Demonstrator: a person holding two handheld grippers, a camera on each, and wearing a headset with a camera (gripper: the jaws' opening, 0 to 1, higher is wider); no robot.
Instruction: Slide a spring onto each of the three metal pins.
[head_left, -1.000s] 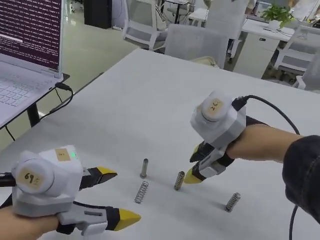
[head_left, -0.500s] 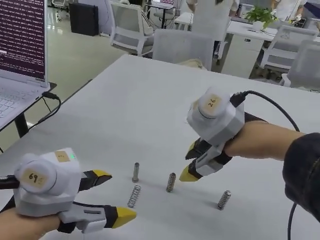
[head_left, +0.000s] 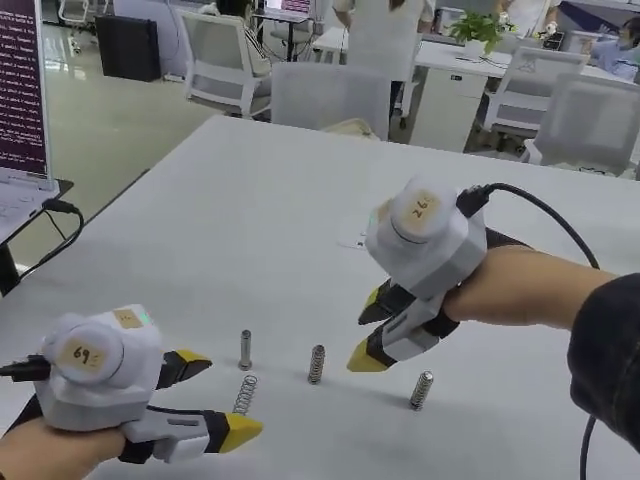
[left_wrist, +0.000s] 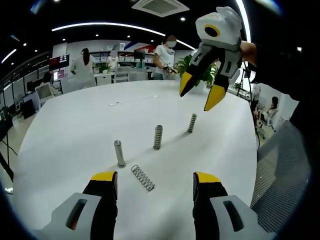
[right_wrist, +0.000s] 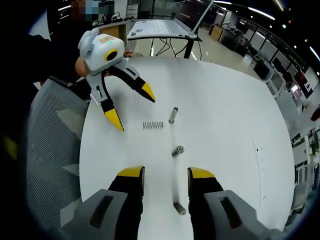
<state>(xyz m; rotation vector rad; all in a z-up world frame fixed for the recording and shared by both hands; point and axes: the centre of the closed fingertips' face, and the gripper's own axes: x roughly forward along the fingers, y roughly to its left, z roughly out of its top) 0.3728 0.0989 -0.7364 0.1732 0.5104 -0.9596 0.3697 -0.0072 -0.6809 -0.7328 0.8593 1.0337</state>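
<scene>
Three upright metal pins stand in a row on the white table (head_left: 250, 200). The left pin (head_left: 245, 349) (left_wrist: 119, 153) (right_wrist: 173, 115) is bare. The middle pin (head_left: 317, 364) (left_wrist: 158, 136) (right_wrist: 177, 150) and the right pin (head_left: 421, 389) (left_wrist: 192, 122) (right_wrist: 178, 208) each carry a spring. A loose spring (head_left: 245, 394) (left_wrist: 142, 177) (right_wrist: 153, 125) lies flat beside the bare pin. My left gripper (head_left: 215, 395) (left_wrist: 155, 180) (right_wrist: 131, 106) is open just short of that spring. My right gripper (head_left: 365, 335) (left_wrist: 200, 91) (right_wrist: 166, 173) hovers open and empty above and between the two sprung pins.
A laptop (head_left: 15, 150) (right_wrist: 165, 22) sits on a stand off the table's left edge, with a cable (head_left: 60, 210) hanging from it. A black cable (head_left: 540, 210) trails from my right gripper. Office chairs (head_left: 330, 95) stand past the far edge.
The head camera has panned right. My right gripper has drawn a little away from the middle sprung pin. My left gripper stays by the loose spring.
</scene>
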